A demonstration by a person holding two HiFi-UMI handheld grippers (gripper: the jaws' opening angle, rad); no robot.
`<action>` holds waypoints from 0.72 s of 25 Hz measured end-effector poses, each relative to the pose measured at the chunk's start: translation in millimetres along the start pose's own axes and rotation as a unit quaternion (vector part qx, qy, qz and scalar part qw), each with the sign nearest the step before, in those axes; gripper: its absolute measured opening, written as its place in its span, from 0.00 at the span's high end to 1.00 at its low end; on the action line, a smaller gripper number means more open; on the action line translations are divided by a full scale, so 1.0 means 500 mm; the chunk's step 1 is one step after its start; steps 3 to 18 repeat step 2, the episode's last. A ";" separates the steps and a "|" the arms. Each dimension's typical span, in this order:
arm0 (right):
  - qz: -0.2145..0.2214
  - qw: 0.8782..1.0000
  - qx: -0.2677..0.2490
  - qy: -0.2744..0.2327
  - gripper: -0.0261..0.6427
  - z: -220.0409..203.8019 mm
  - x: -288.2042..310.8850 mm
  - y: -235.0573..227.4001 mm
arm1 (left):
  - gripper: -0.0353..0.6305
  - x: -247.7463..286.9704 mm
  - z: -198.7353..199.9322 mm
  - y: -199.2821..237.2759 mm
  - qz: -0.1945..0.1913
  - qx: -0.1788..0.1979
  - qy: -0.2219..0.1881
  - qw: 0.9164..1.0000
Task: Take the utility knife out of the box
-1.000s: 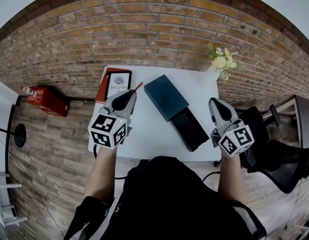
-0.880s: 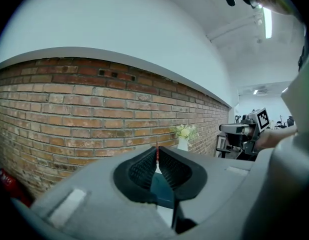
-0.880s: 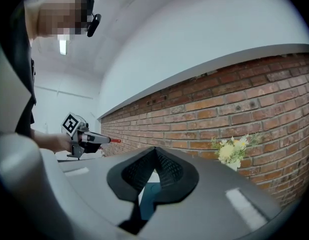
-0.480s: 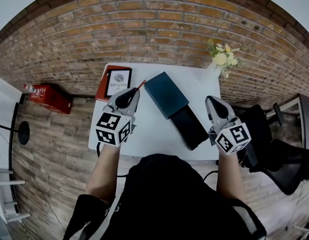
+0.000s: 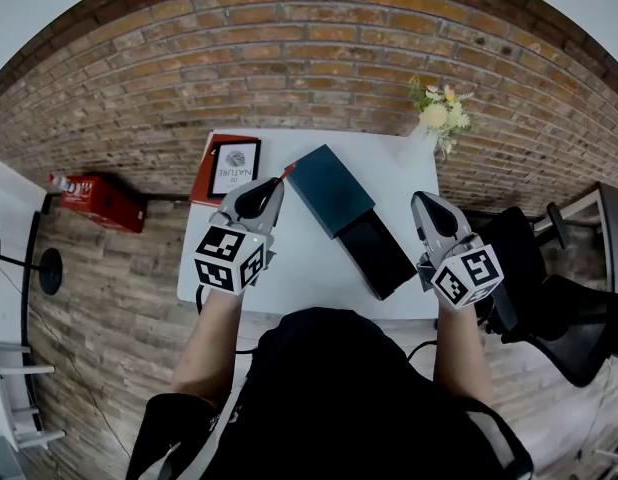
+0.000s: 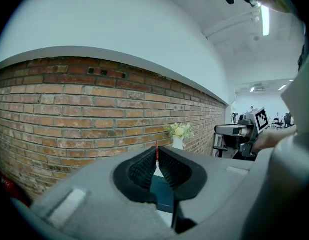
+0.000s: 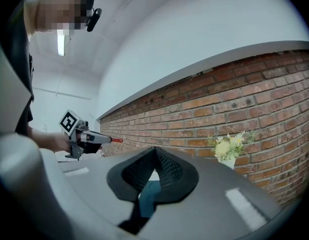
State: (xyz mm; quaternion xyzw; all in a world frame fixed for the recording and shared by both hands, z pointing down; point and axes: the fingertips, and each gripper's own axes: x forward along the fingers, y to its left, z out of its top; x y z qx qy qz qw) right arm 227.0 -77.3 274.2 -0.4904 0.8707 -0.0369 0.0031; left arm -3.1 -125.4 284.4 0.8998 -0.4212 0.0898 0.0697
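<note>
The box lies open on the white table (image 5: 289, 278): a teal lid (image 5: 331, 190) with a dark tray (image 5: 377, 256) slid out toward me. My left gripper (image 5: 274, 183) hovers left of the lid, shut on the thin red utility knife (image 5: 282, 176), whose tip pokes out past the jaws. In the left gripper view the knife (image 6: 157, 150) shows as a red sliver pinched between the pads of that gripper (image 6: 157, 156). My right gripper (image 5: 421, 200) is shut with nothing in it, right of the tray. The right gripper view shows its closed jaws (image 7: 155, 156) and the knife's red tip (image 7: 116, 140).
A red-edged book (image 5: 229, 168) lies at the table's back left corner. A vase of flowers (image 5: 436, 118) stands at the back right. A brick wall runs behind the table. A black chair (image 5: 549, 308) is on the right, a red item (image 5: 94, 200) on the floor at left.
My left gripper has drifted a little rightward and away from me, toward the teal lid, with the knife still pinched in it. The right gripper has barely shifted.
</note>
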 end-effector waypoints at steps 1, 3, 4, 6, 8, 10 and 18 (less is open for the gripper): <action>0.001 1.000 0.002 -0.001 0.96 0.002 -0.002 0.000 | 0.91 -0.001 0.001 -0.002 0.000 0.000 0.000 1.000; 0.002 1.000 0.004 -0.002 0.96 0.004 -0.003 0.000 | 0.91 -0.001 0.002 -0.004 -0.001 0.000 0.000 1.000; 0.002 1.000 0.004 -0.002 0.96 0.004 -0.003 0.000 | 0.91 -0.001 0.002 -0.004 -0.001 0.000 0.000 1.000; 0.002 1.000 0.004 -0.002 0.96 0.004 -0.003 0.000 | 0.91 -0.001 0.002 -0.004 -0.001 0.000 0.000 1.000; 0.002 1.000 0.004 -0.002 0.96 0.004 -0.003 0.000 | 0.91 -0.001 0.002 -0.004 -0.001 0.000 0.000 1.000; 0.002 1.000 0.004 -0.002 0.96 0.004 -0.003 0.000 | 0.91 -0.001 0.002 -0.004 -0.001 0.000 0.000 1.000; 0.002 1.000 0.004 -0.002 0.96 0.004 -0.003 0.000 | 0.91 -0.001 0.002 -0.004 -0.001 0.000 0.000 1.000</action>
